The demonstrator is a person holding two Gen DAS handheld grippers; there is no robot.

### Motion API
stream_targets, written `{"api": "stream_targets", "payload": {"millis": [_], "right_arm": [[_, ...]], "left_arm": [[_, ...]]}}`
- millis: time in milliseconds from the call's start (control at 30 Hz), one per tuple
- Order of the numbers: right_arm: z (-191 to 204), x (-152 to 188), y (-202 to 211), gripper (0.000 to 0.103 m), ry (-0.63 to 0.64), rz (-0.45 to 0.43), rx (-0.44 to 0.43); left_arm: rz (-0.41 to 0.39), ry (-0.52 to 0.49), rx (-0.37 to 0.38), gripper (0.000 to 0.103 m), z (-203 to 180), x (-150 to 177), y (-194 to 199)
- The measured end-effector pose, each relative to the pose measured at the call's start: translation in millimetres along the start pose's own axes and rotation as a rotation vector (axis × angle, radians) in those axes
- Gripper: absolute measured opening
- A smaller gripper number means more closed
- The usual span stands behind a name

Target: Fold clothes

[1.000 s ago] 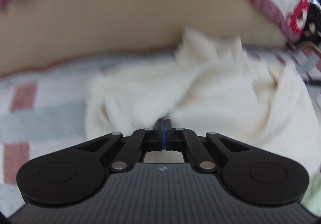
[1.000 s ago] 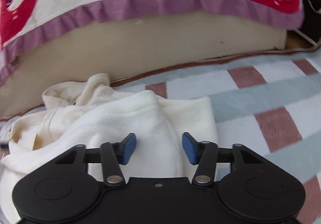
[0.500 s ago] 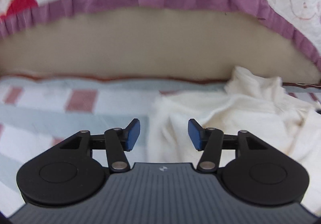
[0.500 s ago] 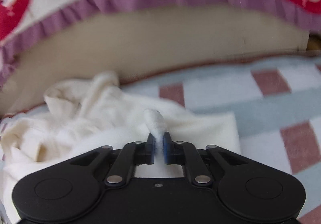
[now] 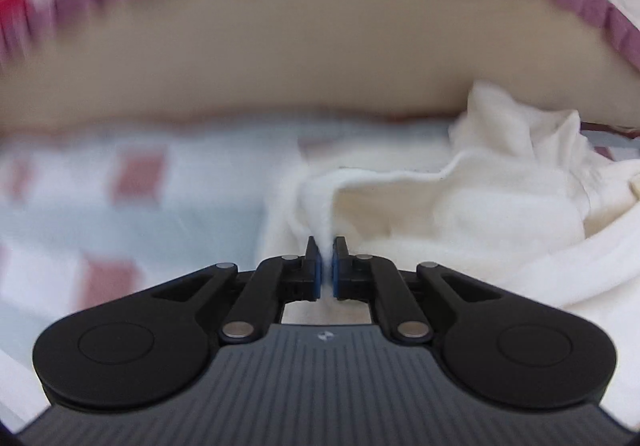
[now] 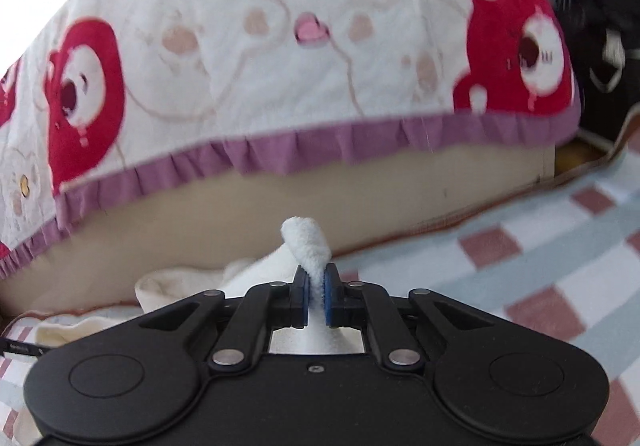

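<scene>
Now both jaws pinch cream garment point(image 5: 460, 214) btwn pads.

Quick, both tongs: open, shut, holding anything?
Left tongs: shut, pinching an edge of the cream garment.
Right tongs: shut on a fluffy fold of the same garment.

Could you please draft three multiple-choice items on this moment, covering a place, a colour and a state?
1. Where does the cream garment lie in the left wrist view?
A. right of the gripper
B. left of the gripper
C. on the quilt

2. What colour is the frill on the bear-print quilt?
A. green
B. purple
C. black

3. How is the right gripper?
A. wide open
B. shut on nothing
C. shut on cloth

Key: 1 A, the cloth spreads rightward over the checked blanket. 2 B, a purple ruffle edges it. 3 C, a fluffy tuft sticks up between its blue pads; the left gripper pinches cloth likewise.
</scene>
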State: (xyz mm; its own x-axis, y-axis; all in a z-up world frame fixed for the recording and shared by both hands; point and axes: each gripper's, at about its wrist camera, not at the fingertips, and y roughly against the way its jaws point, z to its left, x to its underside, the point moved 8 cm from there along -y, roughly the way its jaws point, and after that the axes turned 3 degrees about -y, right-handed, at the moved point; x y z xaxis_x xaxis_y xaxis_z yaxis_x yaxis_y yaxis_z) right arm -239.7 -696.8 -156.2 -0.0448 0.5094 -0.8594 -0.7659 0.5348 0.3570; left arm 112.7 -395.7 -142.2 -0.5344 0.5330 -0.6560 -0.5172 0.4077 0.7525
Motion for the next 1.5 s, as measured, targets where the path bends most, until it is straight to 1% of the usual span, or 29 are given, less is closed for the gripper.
{"api": "stream_targets", "payload": {"millis": [33, 100, 200, 233, 267, 300, 367, 433, 467, 500, 567, 633, 700, 800, 833, 867, 933, 1033, 1100, 1133, 1167, 1200, 1233, 1267, 1333, 1400, 1433, 1467, 1500], "right_arm": [[2, -7, 3, 0.008, 0.002, -0.022, 0.001], [7, -21, 4, 0.008, 0.023, -0.059, 0.023], [0, -35, -21, 0.007, 0.032, -0.05, 0.089], [-4, -36, -35, 0.007, 0.035, -0.026, 0.119], [-10, -33, -50, 0.007, 0.044, 0.009, 0.15], [-15, -30, -65, 0.007, 0.054, 0.043, 0.181], [-21, -21, -89, 0.008, 0.092, 0.101, 0.222], [-23, -10, -106, 0.008, 0.14, 0.149, 0.251], [-23, -6, -110, 0.008, 0.164, 0.164, 0.261], [-23, -3, -111, 0.008, 0.176, 0.172, 0.262], [-25, -3, -108, 0.008, 0.159, 0.163, 0.239], [-27, -3, -104, 0.008, 0.143, 0.155, 0.214], [-28, -4, -99, 0.008, 0.137, 0.148, 0.194], [-25, -6, -95, 0.008, 0.139, 0.144, 0.157], [-24, -7, -92, 0.008, 0.131, 0.138, 0.138], [-23, -8, -90, 0.008, 0.124, 0.131, 0.119], [-20, -13, -80, 0.008, 0.114, 0.094, 0.08], [-13, -28, -59, 0.008, 0.096, -0.004, -0.003], [-11, -38, -54, 0.007, 0.098, -0.047, -0.021], [-13, -42, -55, 0.007, 0.096, -0.059, -0.02], [-18, -44, -61, 0.007, 0.076, -0.048, -0.003], [-26, -44, -71, 0.007, 0.044, -0.023, 0.025], [-34, -43, -83, 0.007, 0.016, 0.012, 0.063], [-43, -38, -97, 0.009, -0.001, 0.07, 0.123], [-59, -25, -116, 0.018, -0.012, 0.189, 0.262], [-63, -22, -108, 0.021, -0.003, 0.217, 0.34], [-62, -22, -99, 0.026, -0.003, 0.215, 0.347], [-60, -22, -85, 0.042, -0.01, 0.207, 0.32], [-57, -22, -68, 0.052, -0.015, 0.201, 0.295]], "left_arm": [[-0.024, 0.019, 0.003, 0.005, 1, -9, 8], [-0.018, 0.064, 0.014, 0.005, 4, -24, 11], [0.002, 0.218, 0.026, 0.007, 24, -41, -8], [-0.008, 0.239, 0.015, 0.014, 30, -46, -18], [-0.01, 0.23, -0.015, 0.029, 32, -47, -27], [-0.007, 0.212, -0.051, 0.036, 33, -48, -36], [-0.011, 0.171, -0.069, 0.04, 30, -43, -42], [-0.051, 0.117, -0.036, 0.043, 24, -37, -35], [-0.078, 0.075, -0.021, 0.049, 21, -35, -30], [-0.104, 0.018, -0.024, 0.054, 17, -33, -27], [-0.139, -0.107, -0.047, 0.076, 5, -27, -28], [-0.136, -0.249, -0.068, 0.082, -9, -18, -37], [-0.122, -0.398, -0.101, 0.082, -24, -10, -51], [-0.127, -0.539, -0.134, 0.079, -38, -6, -68], [-0.142, -0.572, -0.134, 0.05, -42, -7, -70], [-0.156, -0.59, -0.159, 0.002, -42, -10, -68], [-0.182, -0.61, -0.229, 0.005, -39, -20, -63], [-0.251, -0.504, -0.279, 0.006, -23, -45, -46], [-0.287, -0.436, -0.315, 0.006, -13, -57, -42], [-0.301, -0.41, -0.341, 0.012, -11, -61, -44], [-0.315, -0.383, -0.367, 0.033, -8, -64, -45], [-0.282, -0.349, -0.387, 0.053, -4, -64, -53], [-0.227, -0.312, -0.406, 0.091, 1, -62, -64], [-0.173, -0.275, -0.424, 0.1, 5, -60, -74], [-0.083, -0.236, -0.397, 0.099, 5, -47, -82], [-0.028, -0.222, -0.366, 0.099, 3, -33, -79], [-0.028, -0.234, -0.358, 0.099, 1, -25, -70], [-0.035, -0.249, -0.345, 0.099, -1, -17, -58], [-0.044, -0.266, -0.33, 0.099, -3, -8, -44]]}}
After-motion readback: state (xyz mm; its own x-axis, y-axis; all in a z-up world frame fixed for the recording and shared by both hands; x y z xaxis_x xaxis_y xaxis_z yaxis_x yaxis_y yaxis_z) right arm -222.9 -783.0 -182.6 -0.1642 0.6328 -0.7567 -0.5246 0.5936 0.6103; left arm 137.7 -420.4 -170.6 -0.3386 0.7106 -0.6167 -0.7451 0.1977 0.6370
